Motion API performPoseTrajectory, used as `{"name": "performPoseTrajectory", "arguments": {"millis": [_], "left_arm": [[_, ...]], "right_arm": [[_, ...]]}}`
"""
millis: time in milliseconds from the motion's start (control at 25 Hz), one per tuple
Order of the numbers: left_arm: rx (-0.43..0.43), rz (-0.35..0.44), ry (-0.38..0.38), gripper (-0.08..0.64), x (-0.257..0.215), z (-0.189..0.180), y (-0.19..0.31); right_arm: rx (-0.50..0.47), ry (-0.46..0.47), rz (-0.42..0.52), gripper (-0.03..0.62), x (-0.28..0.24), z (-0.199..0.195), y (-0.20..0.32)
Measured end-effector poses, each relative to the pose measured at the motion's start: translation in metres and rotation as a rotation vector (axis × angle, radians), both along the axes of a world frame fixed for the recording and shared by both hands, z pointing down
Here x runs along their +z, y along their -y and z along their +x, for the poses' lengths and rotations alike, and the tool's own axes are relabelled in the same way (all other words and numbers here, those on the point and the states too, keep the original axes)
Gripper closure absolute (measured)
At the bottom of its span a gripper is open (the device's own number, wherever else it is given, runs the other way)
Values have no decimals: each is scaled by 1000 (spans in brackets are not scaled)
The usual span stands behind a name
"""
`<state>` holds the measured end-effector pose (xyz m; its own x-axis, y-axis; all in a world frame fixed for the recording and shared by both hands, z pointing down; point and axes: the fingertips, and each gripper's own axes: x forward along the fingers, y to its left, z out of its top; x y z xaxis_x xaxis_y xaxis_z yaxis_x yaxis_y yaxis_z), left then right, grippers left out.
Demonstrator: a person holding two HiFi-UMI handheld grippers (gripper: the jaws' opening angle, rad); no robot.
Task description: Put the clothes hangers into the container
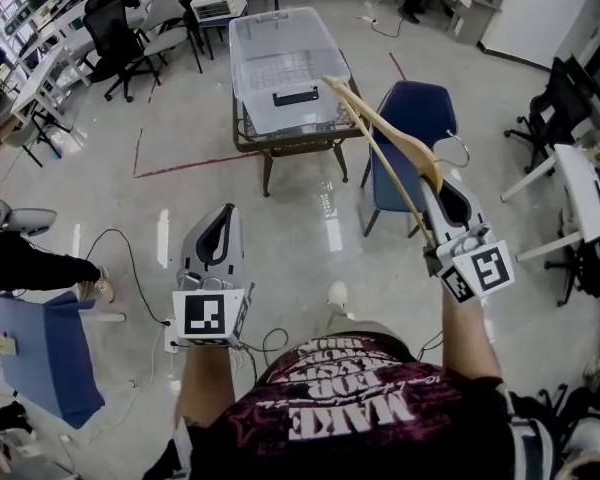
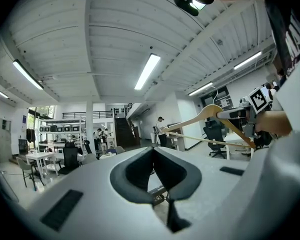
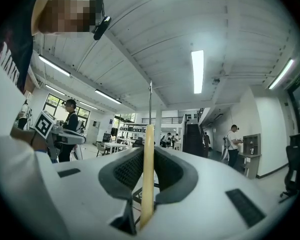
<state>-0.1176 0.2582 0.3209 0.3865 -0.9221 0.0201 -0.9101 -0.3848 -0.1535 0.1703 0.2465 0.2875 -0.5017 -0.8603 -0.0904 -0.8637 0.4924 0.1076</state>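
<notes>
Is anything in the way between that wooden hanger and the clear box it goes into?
Nothing visible does. The hanger, clamped in the right gripper, shows with its tip against the box's near right corner. The blue chair stands to the right, off that path.

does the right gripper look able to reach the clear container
Probably yes: nothing stands between the right gripper, shut on the wooden hanger, and the container; the blue chair sits beside its table.

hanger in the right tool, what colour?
Pale natural wood; the hanger shows best in head view.
</notes>
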Motion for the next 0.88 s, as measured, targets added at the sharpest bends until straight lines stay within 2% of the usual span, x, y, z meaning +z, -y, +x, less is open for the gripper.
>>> {"name": "performPoseTrajectory", "arguments": {"millis": [360, 880], "left_arm": [[-32, 0, -20, 554, 1, -6, 59], [-55, 16, -17, 554, -8, 15, 124]], "right_arm": [[-36, 7, -5, 529, -4, -1, 62], [-102, 30, -7, 529, -7, 12, 134]]}}
